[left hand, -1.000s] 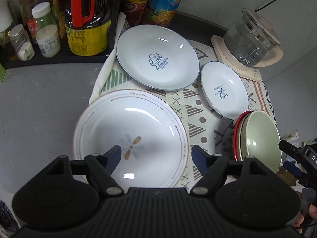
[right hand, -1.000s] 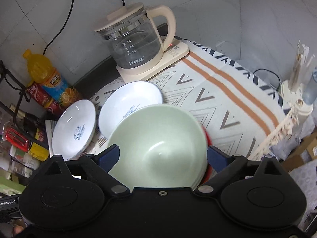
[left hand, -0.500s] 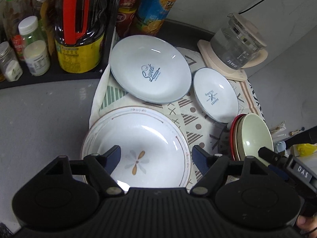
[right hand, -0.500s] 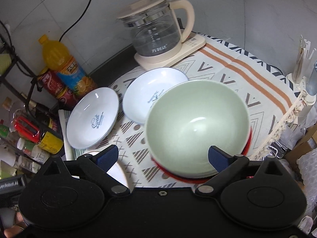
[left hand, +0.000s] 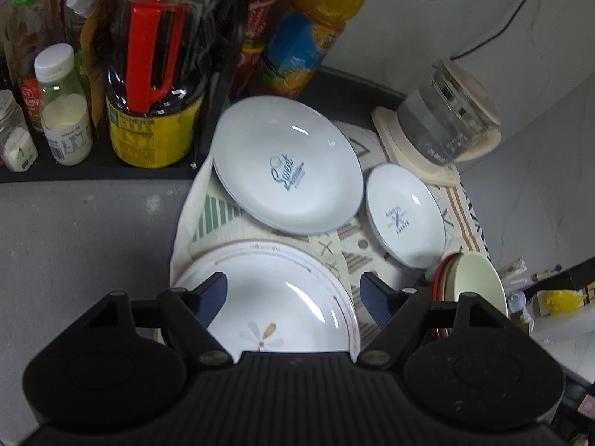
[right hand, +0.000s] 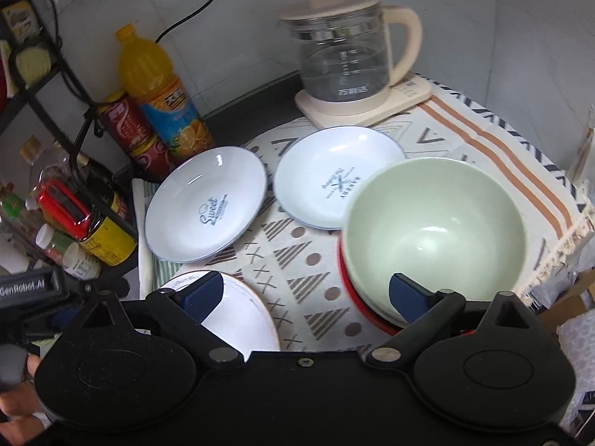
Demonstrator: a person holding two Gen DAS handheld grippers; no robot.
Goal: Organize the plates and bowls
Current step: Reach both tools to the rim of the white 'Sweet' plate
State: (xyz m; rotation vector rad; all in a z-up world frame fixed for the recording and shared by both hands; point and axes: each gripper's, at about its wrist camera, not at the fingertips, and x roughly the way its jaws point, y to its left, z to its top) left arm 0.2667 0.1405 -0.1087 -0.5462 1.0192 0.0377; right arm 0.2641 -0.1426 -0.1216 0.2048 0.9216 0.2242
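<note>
A large flower-pattern plate lies on the patterned cloth under my open, empty left gripper; its edge shows in the right wrist view. A "Sweet" plate and a smaller white plate lie beyond. A green bowl sits nested in a red bowl. My right gripper is open and empty, above the cloth between the flower plate and the bowls.
A glass kettle stands on its base at the back. Bottles, cans and jars crowd a black rack on the left. The cloth's fringed edge is at the right.
Both grippers have pulled back and up from the dishes. The right gripper has moved left off the green bowl, so more plates show. Both stay open.
</note>
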